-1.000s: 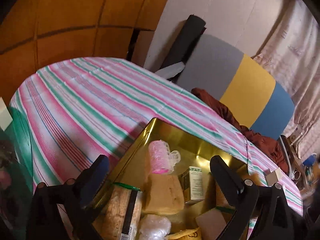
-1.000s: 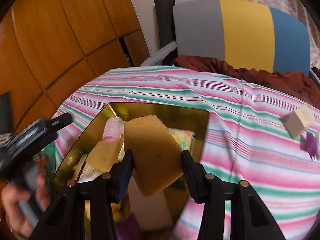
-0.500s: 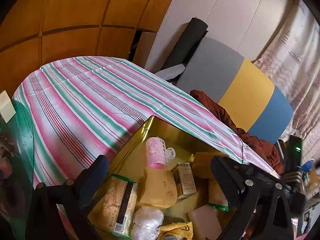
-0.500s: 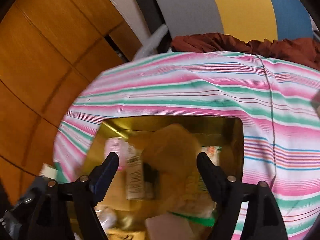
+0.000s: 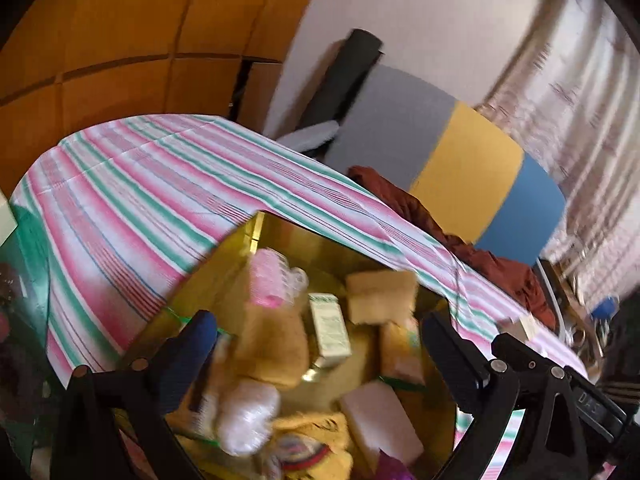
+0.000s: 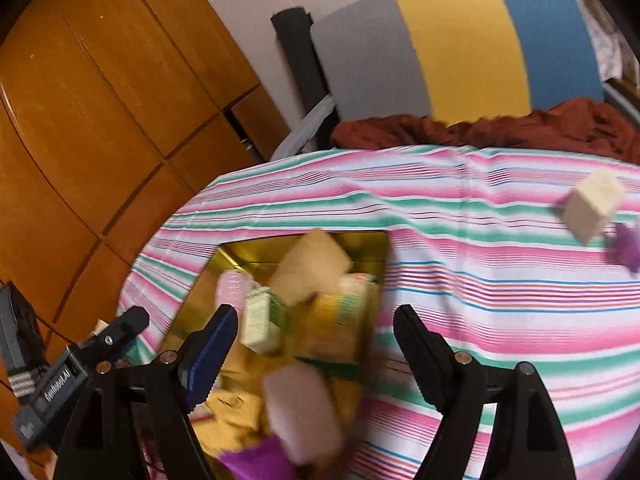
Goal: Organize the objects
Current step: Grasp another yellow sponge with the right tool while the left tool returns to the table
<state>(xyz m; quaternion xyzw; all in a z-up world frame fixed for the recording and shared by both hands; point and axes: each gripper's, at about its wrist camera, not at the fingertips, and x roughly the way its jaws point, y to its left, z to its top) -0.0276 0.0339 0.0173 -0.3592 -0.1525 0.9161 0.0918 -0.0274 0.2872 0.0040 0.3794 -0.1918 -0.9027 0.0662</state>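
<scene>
A gold tray [image 5: 308, 242] sits on the striped tablecloth and holds several items. Among them are a tan sponge [image 5: 380, 296], a pink hair roller [image 5: 268, 280], a small green-and-white box [image 5: 330, 330] and a pale pink block [image 5: 380, 420]. My left gripper [image 5: 320, 344] hangs open over the tray's near half with nothing between its fingers. My right gripper [image 6: 316, 332] is open too, above the tray's [image 6: 248, 248] right side. The tan sponge [image 6: 310, 270] lies loose at the far end, beyond its fingers. A cream cube [image 6: 592, 208] and a purple piece [image 6: 628, 244] lie on the cloth at the right.
The striped cloth [image 6: 480, 280] stretches to the right of the tray. A chair [image 6: 460, 48] with grey, yellow and blue panels and a brown garment [image 6: 520, 128] stands behind the table. Wooden cabinet doors [image 6: 100, 100] are on the left. The left gripper's body [image 6: 80, 364] shows low on the left.
My right gripper opened and let go of the tan sponge, which now lies in the tray's far end. Both views have shifted and are blurred.
</scene>
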